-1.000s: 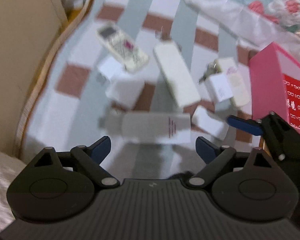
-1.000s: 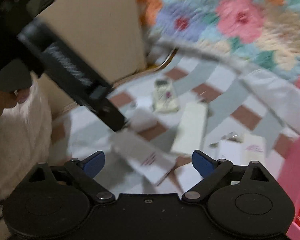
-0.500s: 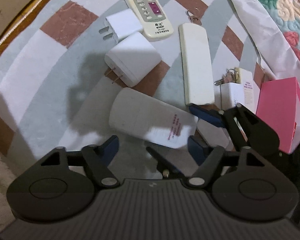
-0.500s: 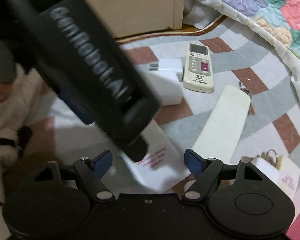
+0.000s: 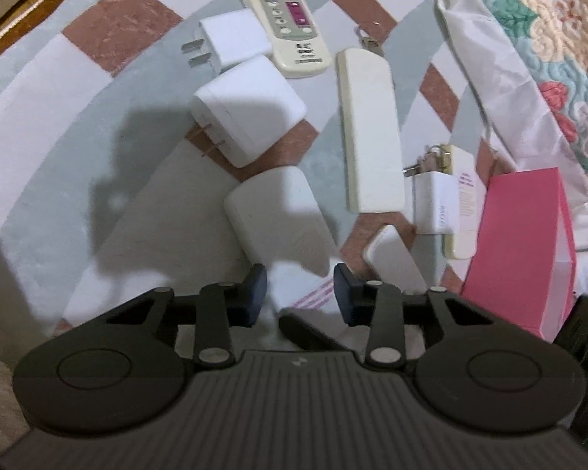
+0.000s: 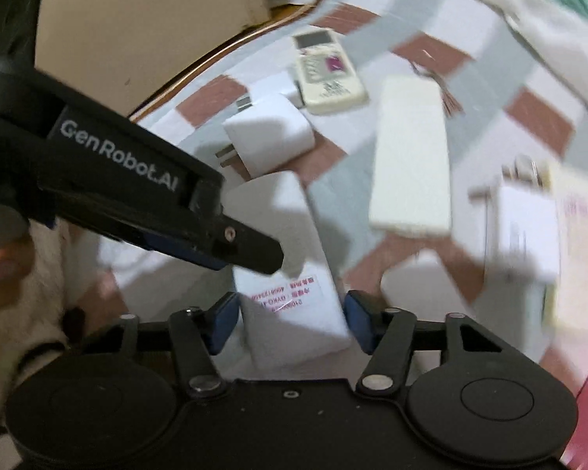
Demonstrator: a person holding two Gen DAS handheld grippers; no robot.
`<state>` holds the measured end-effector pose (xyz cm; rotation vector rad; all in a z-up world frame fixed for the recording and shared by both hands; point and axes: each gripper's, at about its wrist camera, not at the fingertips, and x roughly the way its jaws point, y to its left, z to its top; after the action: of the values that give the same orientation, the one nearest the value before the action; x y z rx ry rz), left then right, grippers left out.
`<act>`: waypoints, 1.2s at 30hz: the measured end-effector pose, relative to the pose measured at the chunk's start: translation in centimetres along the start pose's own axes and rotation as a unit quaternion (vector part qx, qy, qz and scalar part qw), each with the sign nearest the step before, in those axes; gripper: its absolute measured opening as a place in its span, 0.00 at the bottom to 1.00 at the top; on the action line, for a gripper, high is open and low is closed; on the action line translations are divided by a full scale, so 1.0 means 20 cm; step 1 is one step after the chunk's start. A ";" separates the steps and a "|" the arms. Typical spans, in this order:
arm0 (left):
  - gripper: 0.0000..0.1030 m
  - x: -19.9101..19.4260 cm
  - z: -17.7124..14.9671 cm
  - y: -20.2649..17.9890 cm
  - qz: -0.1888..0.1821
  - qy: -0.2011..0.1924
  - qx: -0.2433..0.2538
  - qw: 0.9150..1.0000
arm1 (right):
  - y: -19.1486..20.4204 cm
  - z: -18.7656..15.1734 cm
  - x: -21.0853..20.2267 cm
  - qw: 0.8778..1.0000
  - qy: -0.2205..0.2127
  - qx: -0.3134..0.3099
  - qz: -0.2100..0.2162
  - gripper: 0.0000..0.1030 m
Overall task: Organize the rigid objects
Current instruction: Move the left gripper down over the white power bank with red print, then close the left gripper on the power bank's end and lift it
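- Both grippers have come down close to one flat white device with a printed label (image 6: pixel 294 274), which lies on the bed cover (image 5: pixel 58 156) near 6 o'clock in both wrist views; a second ago they hung higher over the whole group of objects.
- Left gripper (image 5: pixel 298 293) is closing; the label end of the device sits between its blue pads, but I cannot tell if they press on it yet.
- Right gripper (image 6: pixel 292 323) is closing too, with the same device between its pads and a small gap showing on each side.
- My judgement: the first pick is beginning, and the sorting itself is not yet done.
- Other objects lie untouched: a remote control (image 5: pixel 282 15) at 12 o'clock, two white chargers (image 5: pixel 251 109) at 11, a long cream case (image 5: pixel 372 129) at 1, a pink box (image 5: pixel 525 246) at 3.
- Surface is a cover with grey, white and brown checks; a flowered quilt (image 5: pixel 548 39) lies at 2 o'clock and a beige wall (image 6: pixel 137 19) at 11.
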<state>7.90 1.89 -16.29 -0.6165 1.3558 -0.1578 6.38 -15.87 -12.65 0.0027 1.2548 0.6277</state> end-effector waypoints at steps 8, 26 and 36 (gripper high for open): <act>0.22 0.02 -0.04 -0.03 -0.006 0.008 0.022 1.000 | 0.06 -0.10 -0.01 1.000 -0.017 -0.024 0.002 0.52; 0.34 0.07 -0.04 0.03 0.013 0.010 0.020 1.000 | 0.07 -0.03 0.09 0.998 -0.048 0.025 -0.027 0.64; 0.32 0.02 -0.11 -0.08 0.035 -0.017 0.097 0.995 | 0.09 -0.13 0.04 0.995 -0.085 0.034 -0.024 0.64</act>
<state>6.37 -0.26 -16.08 -0.4066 1.3084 -0.2184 3.33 -14.80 -13.70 0.0820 1.1071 0.5313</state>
